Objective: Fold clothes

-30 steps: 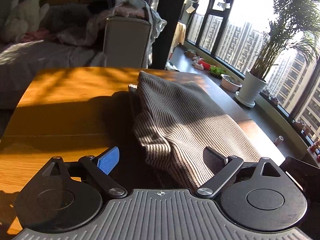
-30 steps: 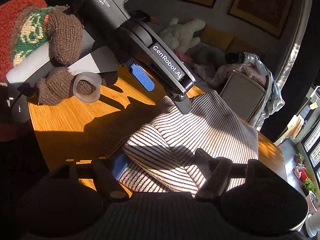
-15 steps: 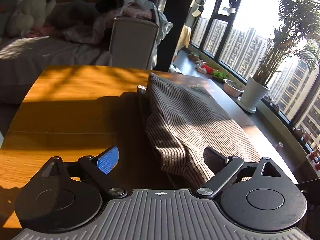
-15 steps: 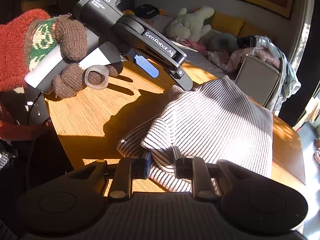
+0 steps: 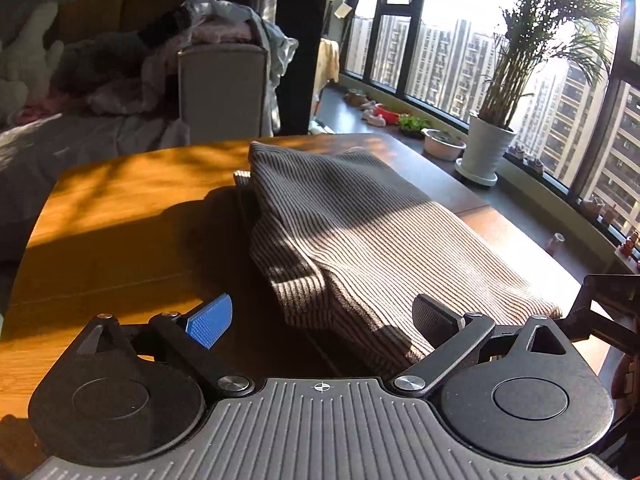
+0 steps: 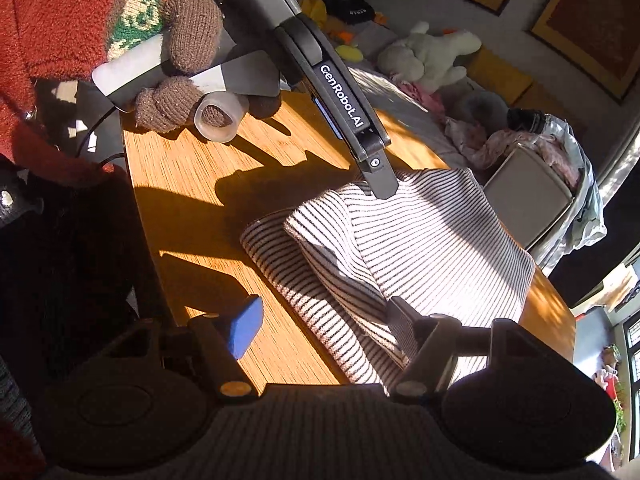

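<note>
Striped knit garment (image 6: pixel 420 240) lies folded into compact stack on wooden table (image 5: pixel 120 216), toward its right side, sleeve end tucked along near-left edge. Fold looks nearly done; squaring loose near layers seemingly left. Left gripper (image 5: pixel 324 316) spread wide, holding nothing, garment's near corner between fingers. Right gripper (image 6: pixel 324 320), jaws just reopened, grips nothing, cloth beneath untouched by pads. Bare tabletop left of garment offers working room; table's right edge runs close beside stack.
</note>
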{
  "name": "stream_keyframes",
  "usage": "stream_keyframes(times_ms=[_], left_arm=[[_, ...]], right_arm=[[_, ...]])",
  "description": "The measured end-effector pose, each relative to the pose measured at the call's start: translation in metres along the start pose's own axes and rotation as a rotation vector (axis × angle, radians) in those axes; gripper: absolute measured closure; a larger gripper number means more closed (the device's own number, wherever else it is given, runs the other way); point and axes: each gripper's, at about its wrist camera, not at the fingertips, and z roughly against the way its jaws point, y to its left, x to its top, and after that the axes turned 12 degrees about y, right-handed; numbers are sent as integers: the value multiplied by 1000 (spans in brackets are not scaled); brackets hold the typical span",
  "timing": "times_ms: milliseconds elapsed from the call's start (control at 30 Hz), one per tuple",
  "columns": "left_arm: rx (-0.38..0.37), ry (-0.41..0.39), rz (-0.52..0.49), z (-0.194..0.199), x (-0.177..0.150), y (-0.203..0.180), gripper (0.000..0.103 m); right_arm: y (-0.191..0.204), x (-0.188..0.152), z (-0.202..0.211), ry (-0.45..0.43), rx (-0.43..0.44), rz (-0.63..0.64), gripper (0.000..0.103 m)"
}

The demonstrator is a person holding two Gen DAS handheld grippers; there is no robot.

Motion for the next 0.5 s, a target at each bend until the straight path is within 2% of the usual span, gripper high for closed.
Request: stream_keyframes(times_ms=[133,167,200,333,433,500], left_arm=[[-6,-5,-15,1,0,0,2],[-9,-7,-19,3,0,0,1],[-12,-9,-25,4,-1,1,1],[-28,-18,-52,12,-4,4,0],[-44,-23,-82,15,-5,4,0],[-54,-24,-121,18,-7,2,0]], right_arm=[[-5,11,-13,10,-56,-18,34],[-14,12,-17,19,-30,-72,42],[-25,11,-20,25,10,-152,48],[-83,-7,-24,-24,247,-566,53],[-112,-29,-29,-60,387,-785,55],[-118,-37,-31,-71,425,-841,57]])
